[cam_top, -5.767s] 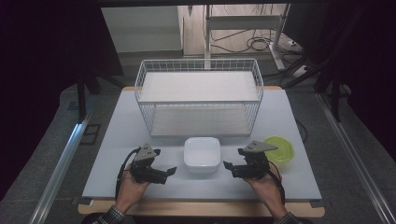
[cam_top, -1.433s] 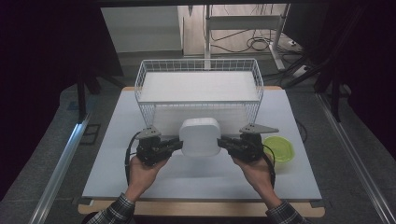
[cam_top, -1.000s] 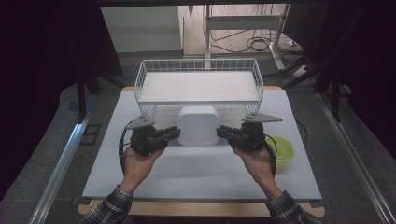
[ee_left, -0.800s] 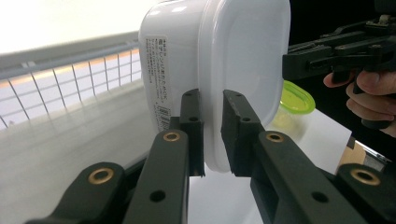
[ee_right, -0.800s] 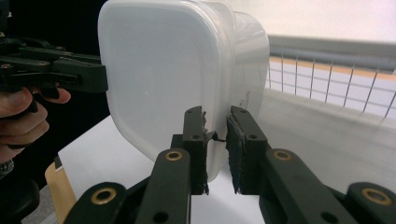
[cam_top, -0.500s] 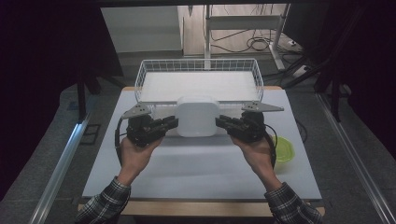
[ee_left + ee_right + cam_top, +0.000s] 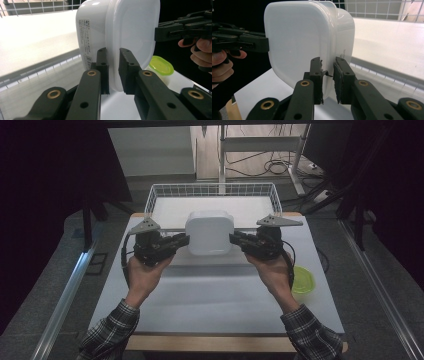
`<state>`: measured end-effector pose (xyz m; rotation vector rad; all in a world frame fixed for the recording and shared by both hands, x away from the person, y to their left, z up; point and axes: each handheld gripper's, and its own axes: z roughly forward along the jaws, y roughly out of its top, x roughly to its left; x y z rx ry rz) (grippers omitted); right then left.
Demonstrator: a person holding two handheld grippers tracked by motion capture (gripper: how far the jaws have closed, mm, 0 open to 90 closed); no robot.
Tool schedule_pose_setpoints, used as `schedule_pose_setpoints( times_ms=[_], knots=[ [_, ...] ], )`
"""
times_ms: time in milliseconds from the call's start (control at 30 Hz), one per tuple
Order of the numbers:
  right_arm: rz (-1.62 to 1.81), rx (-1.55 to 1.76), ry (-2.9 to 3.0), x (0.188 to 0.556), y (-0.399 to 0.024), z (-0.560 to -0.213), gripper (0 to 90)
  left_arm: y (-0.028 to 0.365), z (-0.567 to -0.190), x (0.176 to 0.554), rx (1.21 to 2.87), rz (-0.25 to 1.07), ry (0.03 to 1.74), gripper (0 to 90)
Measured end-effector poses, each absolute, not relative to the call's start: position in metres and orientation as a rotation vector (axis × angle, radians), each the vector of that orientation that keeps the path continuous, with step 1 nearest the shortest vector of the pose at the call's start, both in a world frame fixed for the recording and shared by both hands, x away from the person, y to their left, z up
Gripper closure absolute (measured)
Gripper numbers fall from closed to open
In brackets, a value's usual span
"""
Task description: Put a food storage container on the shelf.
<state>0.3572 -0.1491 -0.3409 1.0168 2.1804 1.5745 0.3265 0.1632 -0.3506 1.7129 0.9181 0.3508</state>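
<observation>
A white square plastic container (image 7: 209, 232) hangs in the air above the table, just in front of the wire basket (image 7: 272, 200). My left gripper (image 7: 183, 241) is shut on its left rim and my right gripper (image 7: 236, 240) is shut on its right rim. In the left gripper view the container (image 7: 120, 32) stands on edge with its rim pinched by the left gripper (image 7: 113, 72). In the right gripper view the right gripper (image 7: 327, 75) pinches the container's (image 7: 302, 42) rim in the same way. The person's hands hold both grippers from below.
A yellow-green lid (image 7: 302, 279) lies on the white table (image 7: 210, 300) at the right, partly behind the right hand; it is also seen as the lid (image 7: 161, 65) beyond the container. The white wire basket stands at the table's far side with a white floor inside.
Both grippers have carried the container up and away from the person, toward the wire basket. The yellow-green lid has stayed where it was.
</observation>
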Motion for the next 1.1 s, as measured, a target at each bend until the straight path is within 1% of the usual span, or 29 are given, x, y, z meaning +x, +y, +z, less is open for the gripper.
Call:
schedule_pose_setpoints(
  times_ms=[367, 633, 1100],
  knots=[
    [1.587, 1.012, 2.153, 0.37, -0.144, -0.325, 77.6, 0.165, -0.334, 0.338, 1.704, 0.379, 0.921, 79.0],
    [1.592, 1.03, 2.126, 0.385, -0.141, -0.313, 77.4, 0.165, -0.323, 0.355, 1.694, 0.397, 0.929, 78.4],
    [1.58, 1.089, 2.113, 0.407, -0.141, -0.312, 76.7, 0.159, -0.327, 0.383, 1.701, 0.403, 0.946, 75.4]
  ],
)
